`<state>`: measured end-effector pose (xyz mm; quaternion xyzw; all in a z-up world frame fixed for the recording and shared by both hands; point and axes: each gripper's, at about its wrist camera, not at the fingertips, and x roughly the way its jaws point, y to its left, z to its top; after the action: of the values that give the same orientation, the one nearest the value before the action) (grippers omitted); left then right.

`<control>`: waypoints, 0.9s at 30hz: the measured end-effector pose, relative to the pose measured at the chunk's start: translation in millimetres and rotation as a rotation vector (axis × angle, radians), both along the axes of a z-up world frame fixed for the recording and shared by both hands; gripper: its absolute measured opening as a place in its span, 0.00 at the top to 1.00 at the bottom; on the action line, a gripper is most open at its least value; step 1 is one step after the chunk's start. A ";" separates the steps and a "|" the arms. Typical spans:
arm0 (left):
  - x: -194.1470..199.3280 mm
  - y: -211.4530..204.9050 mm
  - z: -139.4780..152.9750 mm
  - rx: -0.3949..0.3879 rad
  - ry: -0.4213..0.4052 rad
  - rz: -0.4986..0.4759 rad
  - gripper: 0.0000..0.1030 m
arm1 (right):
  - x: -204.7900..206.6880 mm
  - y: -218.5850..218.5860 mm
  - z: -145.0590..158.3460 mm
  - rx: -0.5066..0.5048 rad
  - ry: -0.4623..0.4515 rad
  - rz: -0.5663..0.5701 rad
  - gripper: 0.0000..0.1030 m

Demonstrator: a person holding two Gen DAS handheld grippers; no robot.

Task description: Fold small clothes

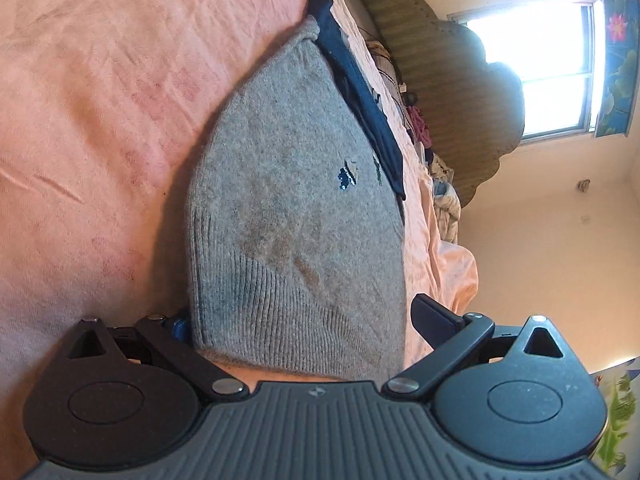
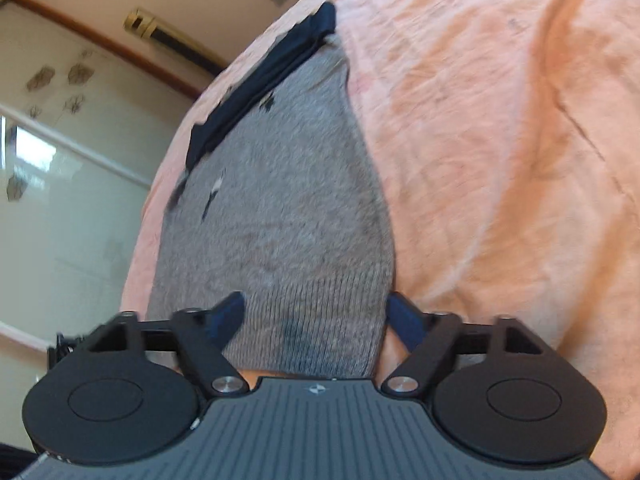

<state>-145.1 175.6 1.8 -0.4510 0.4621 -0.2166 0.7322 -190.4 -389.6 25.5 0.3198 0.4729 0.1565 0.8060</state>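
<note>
- left gripper (image 1: pixel 300 320) and right gripper (image 2: pixel 316 316) both spread wide, straddling grey sweater (image 1: pixel 288 184) hem, not clamped
- sweater flat on bed (image 1: pixel 80 120), folding not yet visible

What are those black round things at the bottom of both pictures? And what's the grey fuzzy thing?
Those are two grabbing tools that a person holds, one in each hand. Each has two fingers and a little camera looking along them. So one picture comes from the left gripper and the other from the right gripper. Both look at a grey knitted sweater on a pink bed sheet, with a dark blue cloth at its far end. Each tool's fingers stand apart with the sweater's ribbed hem between them. Nothing looks pinched yet.
</note>
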 end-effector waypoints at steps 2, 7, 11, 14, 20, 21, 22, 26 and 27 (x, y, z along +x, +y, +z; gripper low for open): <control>2.3 1.2 0.3 0.009 0.005 -0.004 0.03 | -0.3 1.6 -0.6 -0.012 0.005 0.014 0.60; 5.6 1.7 -2.5 0.089 0.033 -0.006 0.62 | 0.4 -6.2 -9.2 0.016 0.028 0.007 0.86; 7.1 -5.8 -4.1 0.162 0.074 -0.046 0.94 | 0.6 -14.5 8.5 -0.003 -0.042 0.001 0.87; 1.4 -16.5 15.6 0.184 0.006 -0.095 0.95 | -5.6 -30.9 18.3 -0.059 -0.045 -0.003 0.88; 0.7 -5.5 -0.2 0.260 0.056 -0.110 0.97 | -8.4 -37.4 -7.1 -0.038 0.001 -0.019 0.88; -0.8 -4.2 6.1 0.276 0.034 -0.123 0.96 | -6.9 -37.8 -6.5 -0.026 0.004 -0.029 0.83; -2.2 -2.3 14.7 0.285 0.003 -0.141 0.96 | -5.5 -39.3 -3.5 -0.015 0.006 -0.041 0.73; 11.0 -1.6 65.0 0.423 -0.142 -0.131 0.92 | 18.6 -36.3 27.8 -0.076 -0.109 -0.091 0.47; 20.2 -4.4 75.6 0.438 -0.175 -0.116 0.87 | 31.3 -30.3 34.2 -0.095 -0.138 -0.086 0.45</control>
<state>-124.9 171.2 77.4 -0.2336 0.4579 -0.1910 0.8362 -159.0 -419.9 59.7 0.2897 0.4088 0.1208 0.8569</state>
